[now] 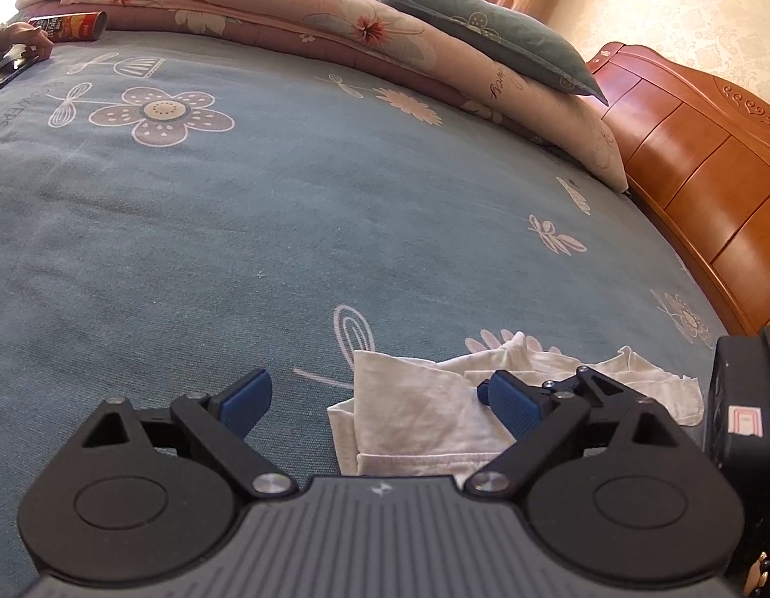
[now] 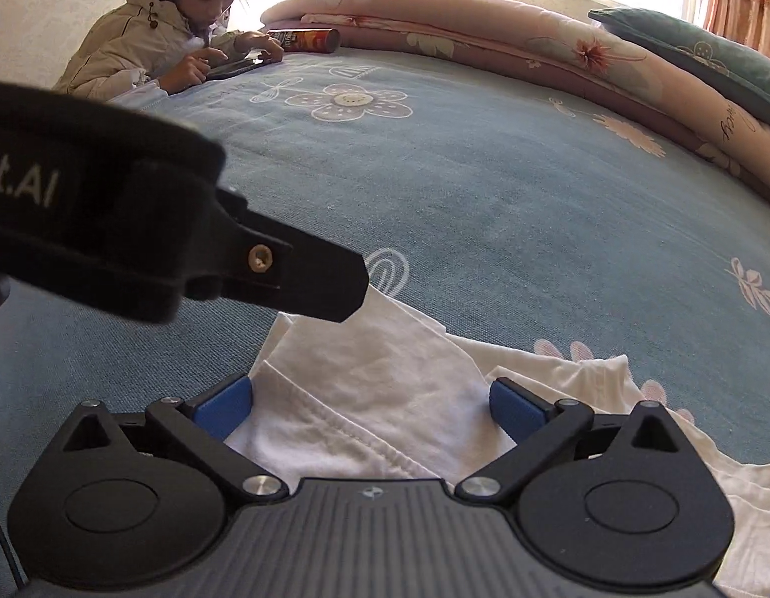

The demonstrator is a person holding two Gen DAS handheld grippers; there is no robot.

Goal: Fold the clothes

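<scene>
A white garment (image 1: 425, 413) lies partly folded and crumpled on the blue flowered bedsheet (image 1: 285, 199), near the front edge. My left gripper (image 1: 380, 398) hovers over the garment's left end, open, with no cloth pinched between its blue pads (image 1: 248, 401). In the right wrist view the white garment (image 2: 375, 388) shows a stitched hem and lies under my right gripper (image 2: 370, 406). That gripper stands wide open, its pads clear of the cloth. The left gripper's black housing (image 2: 136, 229) crosses that view at the left, its tip over the garment's far corner.
A folded pink floral quilt (image 1: 310, 15) and a green pillow (image 1: 489, 35) lie along the far side. A wooden headboard (image 1: 694, 159) bounds the right. A person (image 2: 176, 25) at the far corner uses a phone (image 2: 235, 67) beside a snack can (image 2: 308, 40).
</scene>
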